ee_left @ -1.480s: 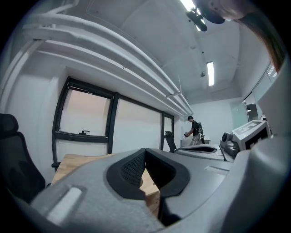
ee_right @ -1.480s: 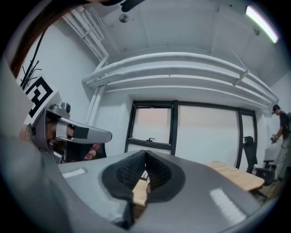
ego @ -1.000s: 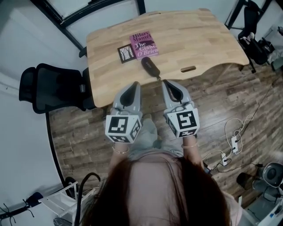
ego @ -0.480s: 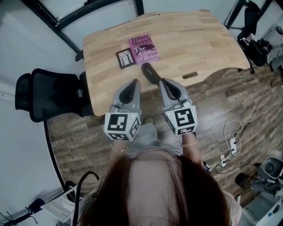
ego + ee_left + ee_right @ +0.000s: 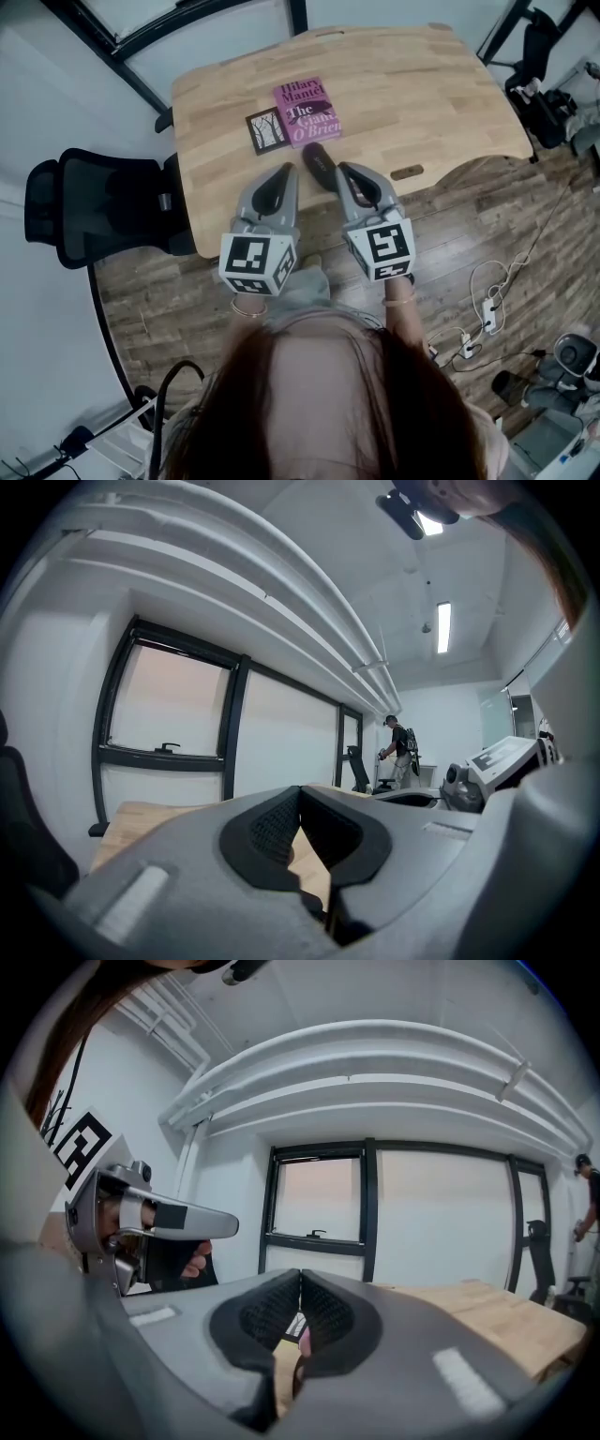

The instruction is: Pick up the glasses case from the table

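Head view: left gripper [image 5: 285, 170] and right gripper [image 5: 343, 170], jaws closed, neared glasses case [image 5: 317, 159].

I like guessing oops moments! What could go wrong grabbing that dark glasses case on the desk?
1. The right tool is shut near the glasses case; unless it opens first, it may just shove the case.
2. The case looks smooth and rounded, so it might slip from a pinch.
3. The pink book lies close behind, so a pushed case could bump it.
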`<move>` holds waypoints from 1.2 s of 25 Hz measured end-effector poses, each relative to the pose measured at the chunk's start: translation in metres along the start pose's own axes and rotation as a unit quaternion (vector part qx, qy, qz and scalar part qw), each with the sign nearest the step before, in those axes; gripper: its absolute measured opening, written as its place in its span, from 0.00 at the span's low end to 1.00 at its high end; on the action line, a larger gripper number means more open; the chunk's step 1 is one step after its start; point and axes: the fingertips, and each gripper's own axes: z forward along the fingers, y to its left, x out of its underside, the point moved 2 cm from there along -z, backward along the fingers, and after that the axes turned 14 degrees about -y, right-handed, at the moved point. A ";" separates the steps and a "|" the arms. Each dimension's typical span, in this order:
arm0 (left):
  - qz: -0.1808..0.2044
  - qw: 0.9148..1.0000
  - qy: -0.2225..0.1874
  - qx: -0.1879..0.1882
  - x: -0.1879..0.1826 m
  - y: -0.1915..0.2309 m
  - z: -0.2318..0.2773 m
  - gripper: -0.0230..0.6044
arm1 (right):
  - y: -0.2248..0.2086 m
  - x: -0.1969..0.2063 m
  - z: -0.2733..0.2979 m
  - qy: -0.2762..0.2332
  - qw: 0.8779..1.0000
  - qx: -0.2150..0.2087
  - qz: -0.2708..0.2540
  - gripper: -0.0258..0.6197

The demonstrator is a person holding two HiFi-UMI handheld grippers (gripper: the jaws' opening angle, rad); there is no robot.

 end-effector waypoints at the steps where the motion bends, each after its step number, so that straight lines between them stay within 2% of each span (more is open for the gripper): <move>1: 0.000 1.000 0.001 0.001 0.001 0.003 0.002 0.05 | -0.002 0.003 0.003 0.003 1.000 0.000 0.000 0.04; 13: -0.003 1.000 0.011 0.013 0.013 0.026 0.030 0.05 | -0.006 0.040 0.040 0.045 0.999 -0.027 0.000 0.06; 15: -0.004 1.000 0.013 0.018 0.016 0.028 0.034 0.05 | -0.006 0.047 0.047 0.052 0.998 -0.033 0.000 0.12; 19: -0.003 0.999 0.016 0.027 0.020 0.031 0.043 0.05 | -0.004 0.059 0.058 0.065 0.997 -0.051 0.000 0.13; 30: -0.005 0.999 0.022 0.035 0.030 0.043 0.064 0.05 | -0.003 0.099 0.078 0.115 0.990 -0.084 -0.009 0.27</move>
